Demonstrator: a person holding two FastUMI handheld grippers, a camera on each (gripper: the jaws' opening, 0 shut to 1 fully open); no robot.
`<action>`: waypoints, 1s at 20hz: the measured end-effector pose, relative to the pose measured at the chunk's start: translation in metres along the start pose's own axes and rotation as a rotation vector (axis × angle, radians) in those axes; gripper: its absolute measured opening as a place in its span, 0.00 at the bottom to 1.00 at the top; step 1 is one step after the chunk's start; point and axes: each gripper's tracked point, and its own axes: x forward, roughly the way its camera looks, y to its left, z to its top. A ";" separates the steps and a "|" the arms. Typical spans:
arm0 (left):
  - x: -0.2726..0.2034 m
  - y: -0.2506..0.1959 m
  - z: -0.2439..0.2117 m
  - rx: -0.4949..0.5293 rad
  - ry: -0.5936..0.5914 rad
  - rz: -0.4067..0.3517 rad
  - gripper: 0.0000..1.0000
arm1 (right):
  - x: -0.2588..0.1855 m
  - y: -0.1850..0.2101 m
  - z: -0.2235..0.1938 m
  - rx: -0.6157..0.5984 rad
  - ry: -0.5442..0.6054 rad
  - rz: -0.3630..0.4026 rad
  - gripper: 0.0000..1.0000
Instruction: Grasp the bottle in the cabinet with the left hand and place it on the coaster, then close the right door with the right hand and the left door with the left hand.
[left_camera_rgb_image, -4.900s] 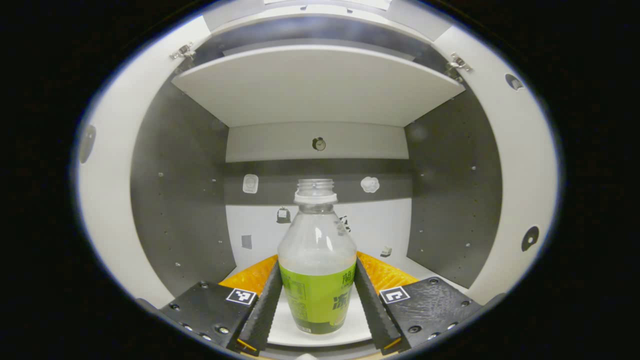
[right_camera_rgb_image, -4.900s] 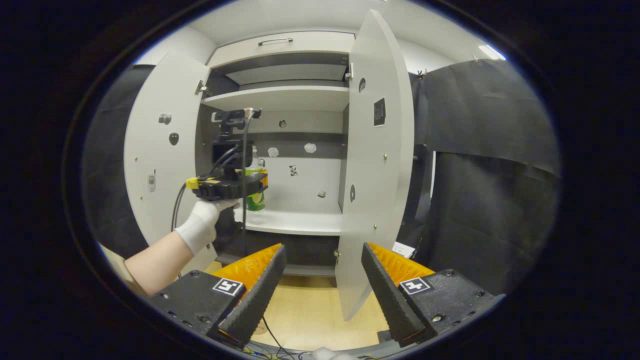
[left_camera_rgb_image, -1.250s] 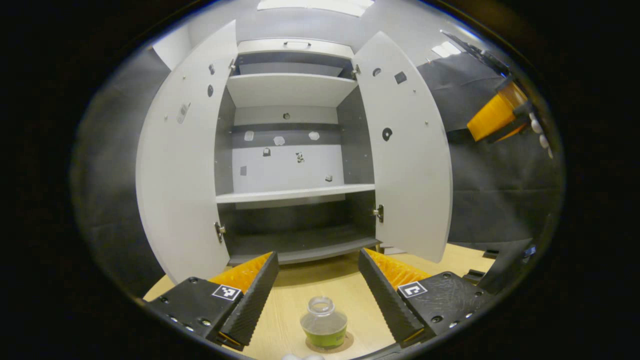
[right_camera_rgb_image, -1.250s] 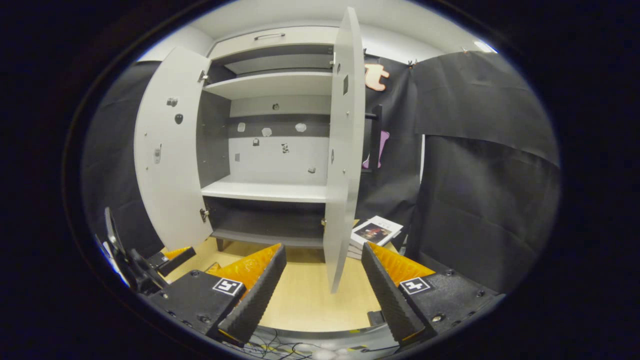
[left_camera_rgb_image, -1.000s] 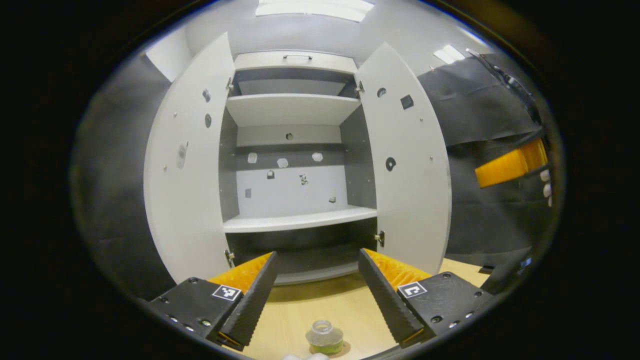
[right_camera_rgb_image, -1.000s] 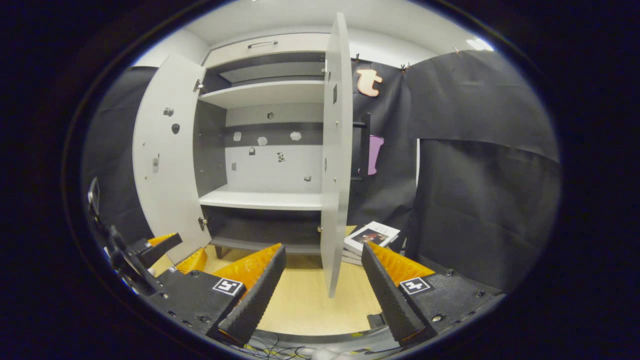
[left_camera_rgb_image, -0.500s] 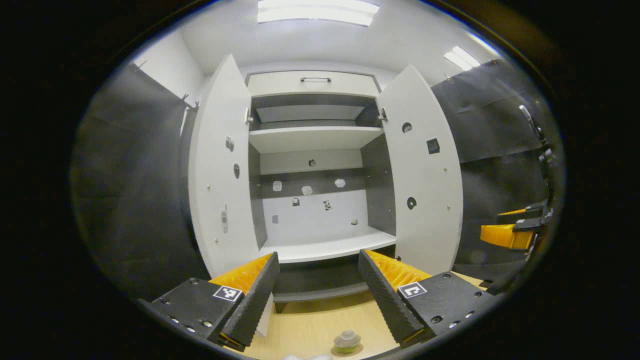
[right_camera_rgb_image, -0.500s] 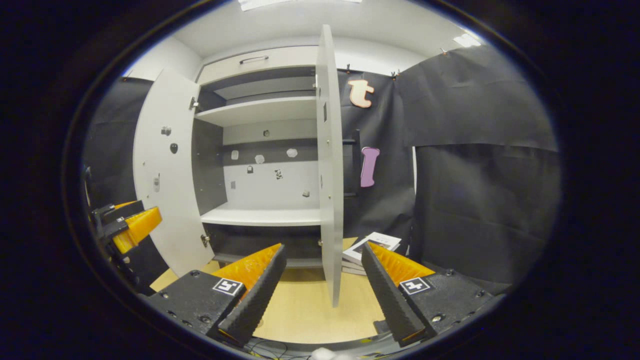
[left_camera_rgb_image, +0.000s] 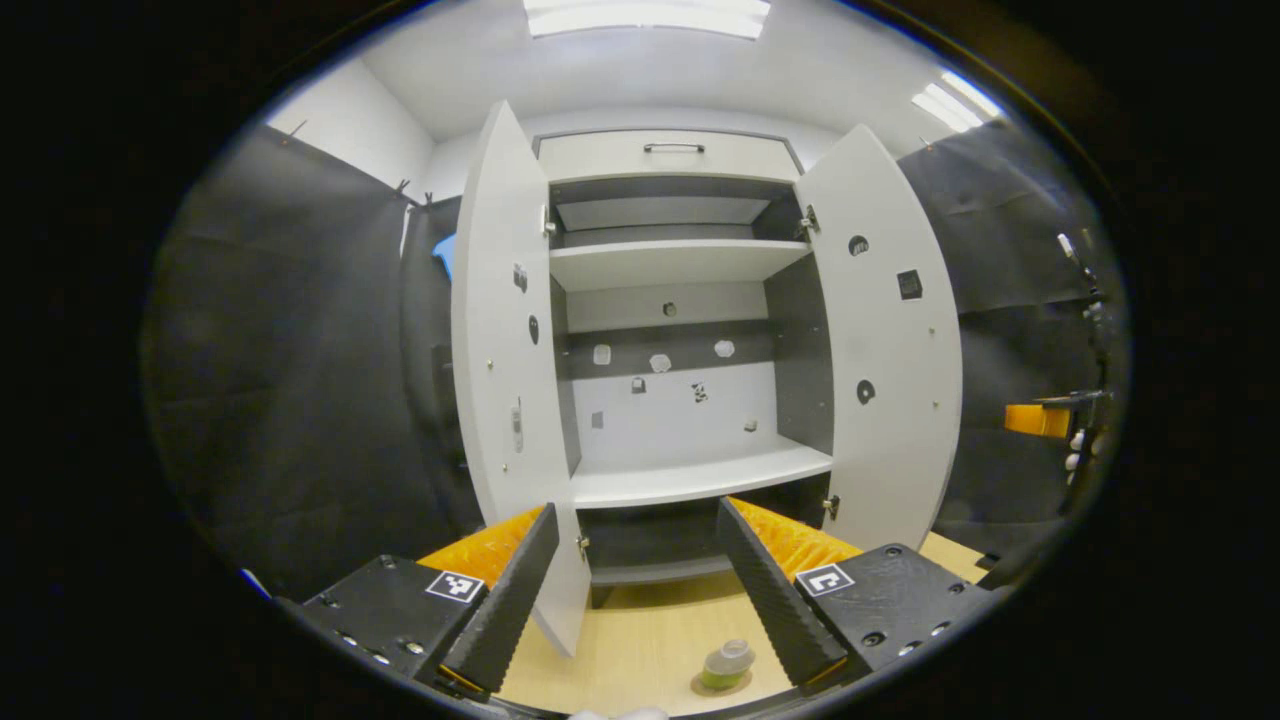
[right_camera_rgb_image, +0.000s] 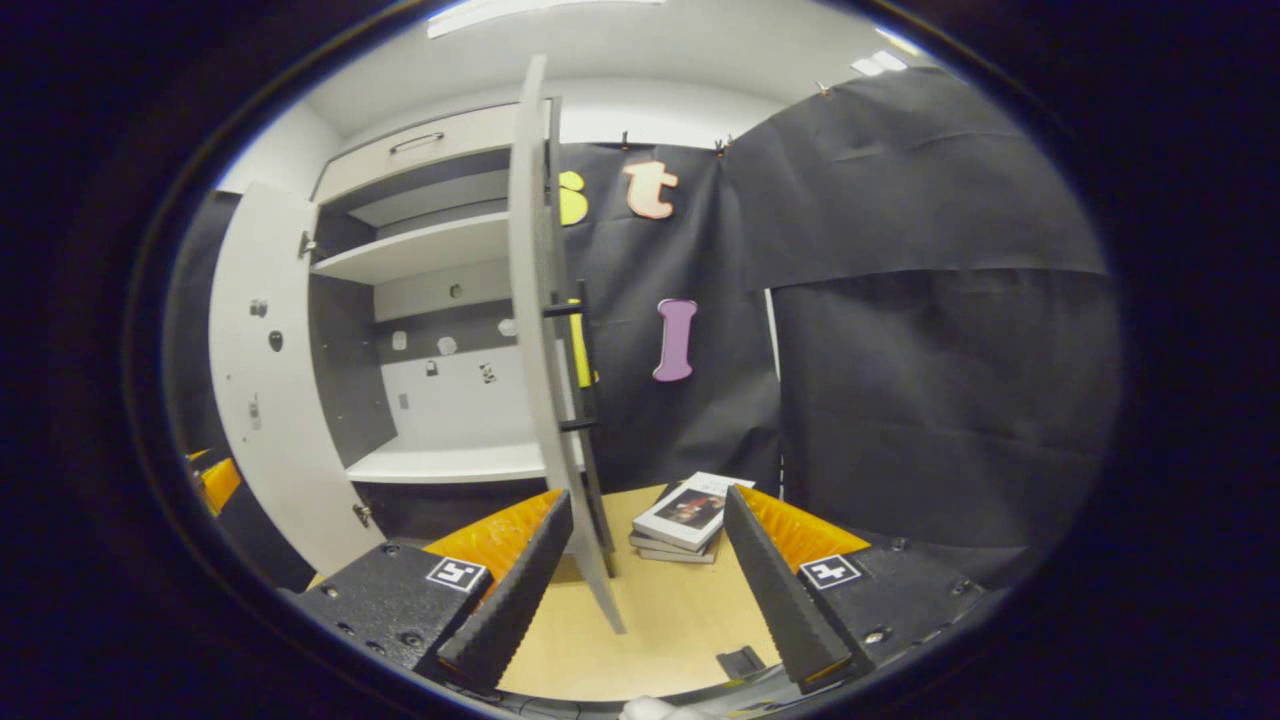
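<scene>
The left hand-held gripper (left_camera_rgb_image: 632, 585) is open and holds nothing, its two fingers spread wide. It has drawn back and up since a moment ago: the bottle (left_camera_rgb_image: 727, 664) now shows smaller, low and just right of the gap between the fingers, well apart from them. The one bottle stands upright on the one round coaster (left_camera_rgb_image: 720, 685) on the wooden surface (left_camera_rgb_image: 640, 640), its long axis vertical and its uncapped mouth pointing up. Ahead, the cabinet (left_camera_rgb_image: 680, 330) has both doors open, the left door (left_camera_rgb_image: 505, 360) and the right door (left_camera_rgb_image: 890, 340).

The right hand-held gripper (right_camera_rgb_image: 645, 575) is also open and empty. It has shifted to the outer side of the right door (right_camera_rgb_image: 545, 350), whose edge now stands just ahead between its fingers. A stack of books (right_camera_rgb_image: 690, 520) lies on the surface beyond.
</scene>
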 end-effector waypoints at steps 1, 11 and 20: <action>0.001 -0.002 0.002 -0.005 -0.004 0.004 0.97 | 0.012 -0.009 0.006 -0.007 -0.007 -0.004 1.00; 0.010 -0.037 0.020 -0.009 0.023 0.130 0.97 | 0.116 -0.015 0.049 -0.053 0.020 0.177 1.00; 0.023 -0.046 0.024 -0.025 0.027 0.171 0.96 | 0.121 0.020 0.054 -0.090 0.033 0.298 0.95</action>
